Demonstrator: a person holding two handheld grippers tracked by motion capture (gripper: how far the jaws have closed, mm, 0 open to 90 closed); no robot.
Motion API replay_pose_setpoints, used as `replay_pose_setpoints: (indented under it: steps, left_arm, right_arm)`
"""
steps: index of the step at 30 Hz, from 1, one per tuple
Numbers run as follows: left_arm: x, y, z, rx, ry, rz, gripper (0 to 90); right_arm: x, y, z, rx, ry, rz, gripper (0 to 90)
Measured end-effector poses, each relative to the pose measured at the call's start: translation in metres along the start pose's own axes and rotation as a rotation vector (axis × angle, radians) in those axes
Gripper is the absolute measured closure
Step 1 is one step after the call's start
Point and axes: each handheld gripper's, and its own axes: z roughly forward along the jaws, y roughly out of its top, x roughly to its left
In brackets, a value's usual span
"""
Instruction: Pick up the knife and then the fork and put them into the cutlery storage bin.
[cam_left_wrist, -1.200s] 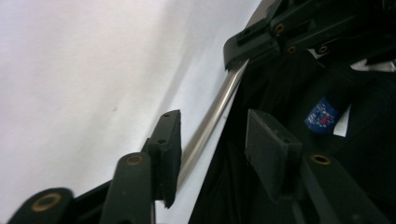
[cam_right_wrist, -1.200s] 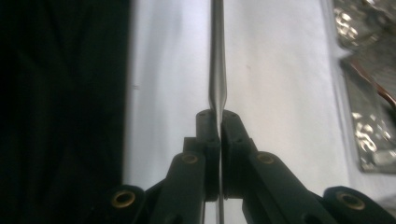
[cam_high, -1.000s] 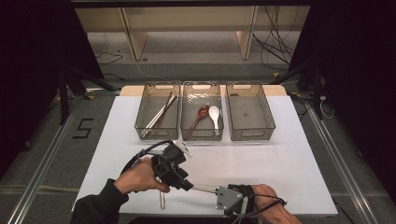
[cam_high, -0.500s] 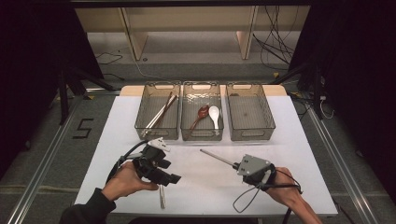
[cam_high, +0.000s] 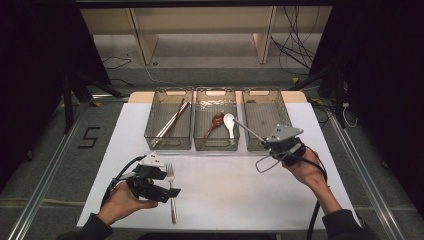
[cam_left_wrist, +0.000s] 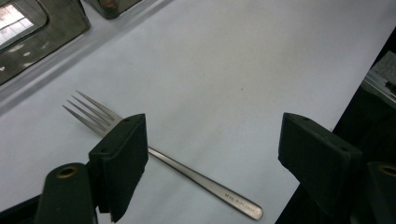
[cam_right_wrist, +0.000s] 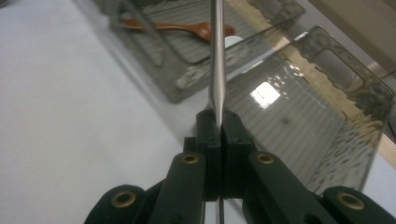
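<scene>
A steel fork (cam_high: 172, 196) lies flat on the white table (cam_high: 225, 185) near its front left. My left gripper (cam_high: 170, 191) hovers low over it, and its jaws have just been opening. In the left gripper view the fork (cam_left_wrist: 196, 175) runs under the left pad (cam_left_wrist: 122, 161) and across the wide gap of that gripper (cam_left_wrist: 215, 154), with no pad pressing it. My right gripper (cam_high: 268, 140) is shut on the end of a slim metal utensil (cam_high: 250, 130), which points toward the trays. In the right gripper view that gripper (cam_right_wrist: 218, 122) clamps the shaft (cam_right_wrist: 216, 60) above the right tray (cam_right_wrist: 299, 107).
Three clear trays stand in a row at the back: the left tray (cam_high: 156, 131) holds chopsticks (cam_high: 171, 122), the middle one a brown spoon (cam_high: 216, 121) and a white spoon (cam_high: 229, 121), the right tray (cam_high: 267, 116) nothing. Dark floor surrounds the table.
My right hand has carried the metal utensil from the front centre up and right to the right tray. My left hand has drawn back toward the front left, and its jaws have spread apart.
</scene>
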Motion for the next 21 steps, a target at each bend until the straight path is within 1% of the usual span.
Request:
replay_pose_setpoints:
  steps: [1,3,6,7,8,10,12,15,17,21]
  left_arm:
    - [0.000,-0.001,0.000,-0.007,0.009,-0.001,23.4]
    - [0.000,-0.003,-0.001,-0.020,0.012,0.000,23.2]
    - [0.000,-0.005,-0.004,-0.037,0.020,0.006,22.9]
    - [0.000,-0.006,-0.004,-0.042,0.023,0.009,22.8]
    - [0.000,-0.006,-0.005,-0.051,0.023,0.004,22.7]
    - [0.000,-0.008,-0.006,-0.068,0.026,-0.001,22.5]
    - [-0.001,-0.009,-0.007,-0.081,0.028,0.008,22.4]
    - [-0.002,-0.010,-0.008,-0.104,0.037,0.008,22.1]
    - [-0.003,-0.011,-0.010,-0.118,0.035,0.016,21.5]
    - [-0.004,-0.012,-0.012,-0.158,0.044,0.012,21.0]
  right_arm:
    - [-0.006,0.002,0.002,0.006,-0.010,0.025,89.0]
    - [-0.019,0.006,0.007,0.020,-0.021,0.082,88.9]
    - [-0.036,0.011,0.013,0.027,-0.037,0.136,88.9]
    - [-0.040,0.012,0.016,0.033,-0.043,0.144,88.9]
    - [-0.044,0.014,0.018,0.043,-0.049,0.159,88.9]
    - [-0.051,0.015,0.025,0.050,-0.057,0.176,88.9]
    - [-0.057,0.017,0.031,0.065,-0.064,0.188,89.0]
    - [-0.065,0.018,0.043,0.091,-0.079,0.218,88.9]
    - [-0.070,0.018,0.050,0.111,-0.089,0.224,88.9]
    - [-0.079,0.020,0.059,0.131,-0.102,0.256,88.9]
